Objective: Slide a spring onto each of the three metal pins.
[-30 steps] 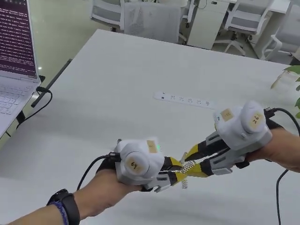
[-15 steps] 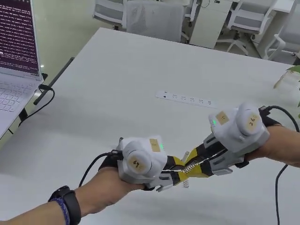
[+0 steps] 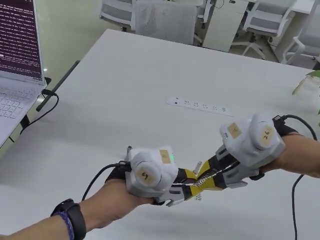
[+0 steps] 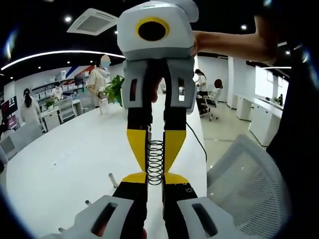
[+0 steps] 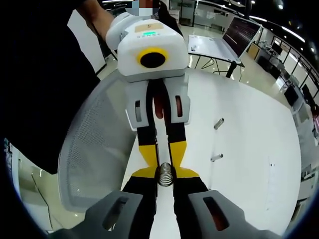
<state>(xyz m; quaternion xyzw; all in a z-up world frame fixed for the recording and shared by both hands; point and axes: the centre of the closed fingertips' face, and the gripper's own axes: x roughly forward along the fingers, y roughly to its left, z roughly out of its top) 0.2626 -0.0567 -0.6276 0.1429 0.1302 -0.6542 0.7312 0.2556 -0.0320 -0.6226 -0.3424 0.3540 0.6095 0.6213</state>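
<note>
Spring [image 4: 155,162]: thin bright wire coil, pinched lengthwise between the right gripper's [image 5: 166,173] yellow-tipped jaws, held just above the table [image 3: 150,90], where a pin [image 5: 218,123] sits nearby. Left gripper [image 4: 155,179] meets it tip to tip, jaws narrow around the coil's end; can't tell if it grips. Tan stickers on both housings, writing unreadable.

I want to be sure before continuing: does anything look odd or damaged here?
Nothing stands out. The spring looks straight, held in the air between the left gripper and the right gripper, which face each other.
</note>
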